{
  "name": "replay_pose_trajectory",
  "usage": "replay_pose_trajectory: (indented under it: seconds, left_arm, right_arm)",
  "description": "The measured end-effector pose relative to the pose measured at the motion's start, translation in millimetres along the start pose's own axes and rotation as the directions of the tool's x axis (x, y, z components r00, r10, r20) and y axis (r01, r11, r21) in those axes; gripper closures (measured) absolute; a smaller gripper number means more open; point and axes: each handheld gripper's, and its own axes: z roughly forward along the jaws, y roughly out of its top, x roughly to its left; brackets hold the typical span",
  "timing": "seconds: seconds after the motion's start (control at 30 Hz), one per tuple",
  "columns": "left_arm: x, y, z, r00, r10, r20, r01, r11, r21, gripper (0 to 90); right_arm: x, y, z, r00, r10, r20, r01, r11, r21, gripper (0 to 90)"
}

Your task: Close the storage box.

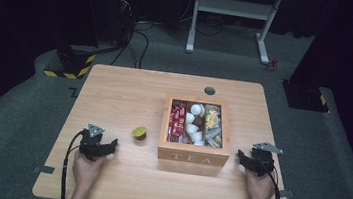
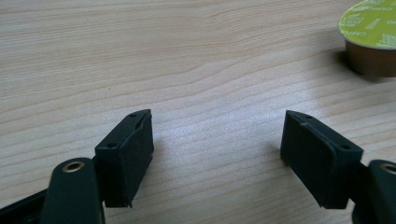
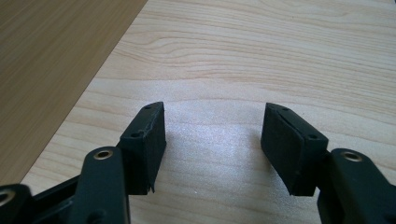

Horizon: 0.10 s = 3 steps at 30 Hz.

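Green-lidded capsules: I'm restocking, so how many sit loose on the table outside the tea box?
1. The green-lidded capsule stands between the left gripper and the tea box.

white frame (image 1: 235, 8) beyond table (image 1: 115, 87)

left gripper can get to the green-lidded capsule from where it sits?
Probably yes. The left gripper is open and empty, and the capsule stands alone on bare table just ahead of it, apart from the tea box; nothing lies between.
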Motion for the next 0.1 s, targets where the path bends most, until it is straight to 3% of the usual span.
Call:
replay_pose_trajectory:
  seconds: [0.1]
  left_arm:
    - [0.0,0.0,0.0,1.0000,0.000,0.001,0.000,1.0000,0.001,25.8]
  right_arm:
    - [0.0,-0.1,-0.1,1.0000,0.001,0.000,-0.001,1.000,0.001,39.6]
